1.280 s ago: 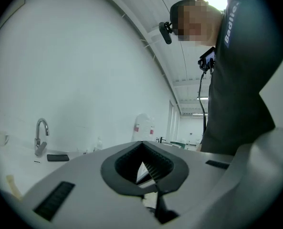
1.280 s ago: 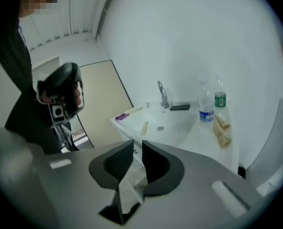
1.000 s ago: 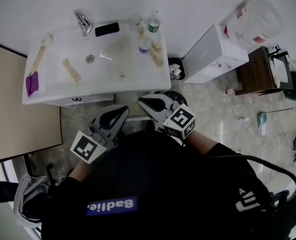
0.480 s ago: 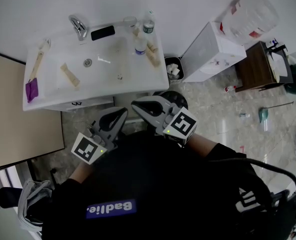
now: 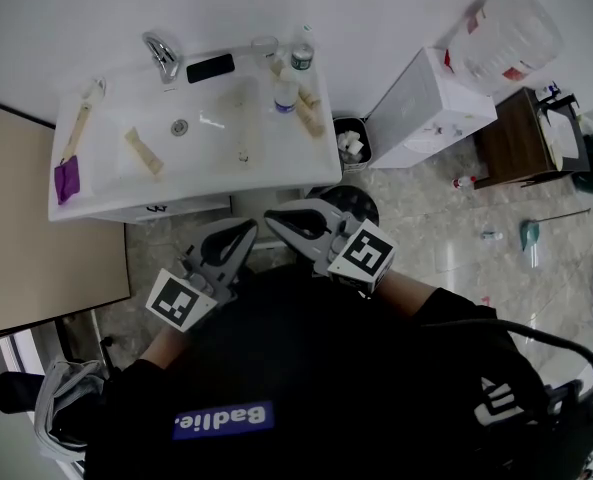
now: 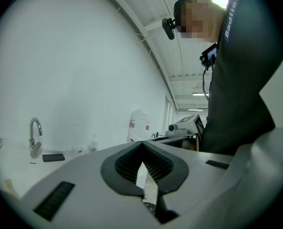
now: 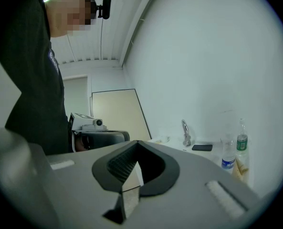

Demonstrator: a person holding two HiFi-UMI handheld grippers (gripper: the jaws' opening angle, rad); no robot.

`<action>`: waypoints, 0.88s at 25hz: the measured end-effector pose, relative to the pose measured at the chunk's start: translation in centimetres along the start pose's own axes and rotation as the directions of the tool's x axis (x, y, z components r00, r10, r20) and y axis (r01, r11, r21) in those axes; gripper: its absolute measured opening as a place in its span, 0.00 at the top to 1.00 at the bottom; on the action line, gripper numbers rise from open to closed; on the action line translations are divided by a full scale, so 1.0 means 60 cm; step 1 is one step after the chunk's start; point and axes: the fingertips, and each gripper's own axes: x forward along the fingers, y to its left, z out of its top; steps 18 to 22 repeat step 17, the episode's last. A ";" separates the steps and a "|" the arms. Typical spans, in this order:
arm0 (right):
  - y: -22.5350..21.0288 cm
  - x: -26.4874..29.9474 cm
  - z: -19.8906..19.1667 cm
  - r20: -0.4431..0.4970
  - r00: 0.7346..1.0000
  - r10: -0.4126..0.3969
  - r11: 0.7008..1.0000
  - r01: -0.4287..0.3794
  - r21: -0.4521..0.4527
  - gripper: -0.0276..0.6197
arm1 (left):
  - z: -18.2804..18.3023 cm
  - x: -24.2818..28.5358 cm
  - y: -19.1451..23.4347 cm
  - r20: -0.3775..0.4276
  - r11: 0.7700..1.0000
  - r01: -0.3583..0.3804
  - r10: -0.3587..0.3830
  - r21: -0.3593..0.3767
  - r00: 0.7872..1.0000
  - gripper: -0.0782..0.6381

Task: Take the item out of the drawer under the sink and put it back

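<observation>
The white sink (image 5: 306, 153) is at the upper left of the head view, with a faucet (image 5: 161, 53) and a black phone (image 5: 210, 67) on it. The drawer front (image 5: 176, 208) under its near edge looks closed; no item from it shows. Both grippers are held close to the person's chest, just in front of the sink. My left gripper (image 5: 246, 231) (image 6: 142, 143) is shut with nothing in it. My right gripper (image 5: 273, 218) (image 7: 137, 143) is shut too and empty. Both point toward the sink and touch nothing.
On the sink lie a purple cloth (image 5: 64, 178), a wooden brush (image 5: 76, 128), a tube (image 5: 141, 150) and bottles (image 5: 286, 93). To its right stand a small bin (image 5: 351, 140), a white box (image 5: 426, 108), a big jug (image 5: 506, 33) and a dark wooden stand (image 5: 521, 143). A beige panel (image 5: 36, 228) is at left.
Both grippers stay near the chest; the right one has drifted a little left. The sink has shifted slightly in the head view as the head moved.
</observation>
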 end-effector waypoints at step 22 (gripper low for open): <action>-0.010 -0.005 -0.008 -0.013 1.000 0.003 1.000 -0.002 0.026 0.96 | -0.008 0.013 0.000 0.000 1.000 0.007 -0.007 -0.018 1.000 0.88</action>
